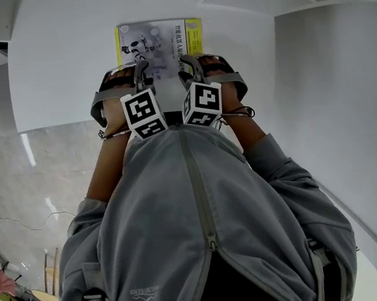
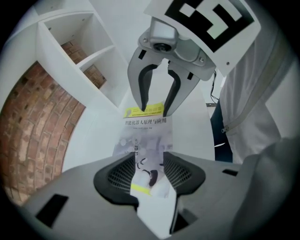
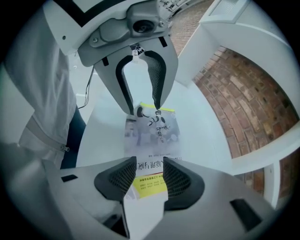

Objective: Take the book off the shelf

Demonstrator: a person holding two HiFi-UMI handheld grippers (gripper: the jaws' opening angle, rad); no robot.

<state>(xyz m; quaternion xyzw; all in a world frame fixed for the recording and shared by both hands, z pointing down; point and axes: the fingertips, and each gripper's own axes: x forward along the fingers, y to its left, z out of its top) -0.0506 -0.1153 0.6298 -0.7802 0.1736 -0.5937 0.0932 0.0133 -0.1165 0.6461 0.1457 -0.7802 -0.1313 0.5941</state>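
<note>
Head view shows the book (image 1: 157, 41) lying flat, cover up, on a white surface (image 1: 55, 68) just beyond the person's chest. I'd judge it is already clear of the shelf (image 2: 98, 55). Its long axis runs left to right, with the yellow title end on the right. The left gripper (image 2: 150, 171) and right gripper (image 3: 149, 176) face each other over its two short ends. Both have their tongs spread wide and clamp nothing, probably to steady the book or let it go.

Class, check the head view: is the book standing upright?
No, the book lies flat, cover up, on the white surface.
</note>
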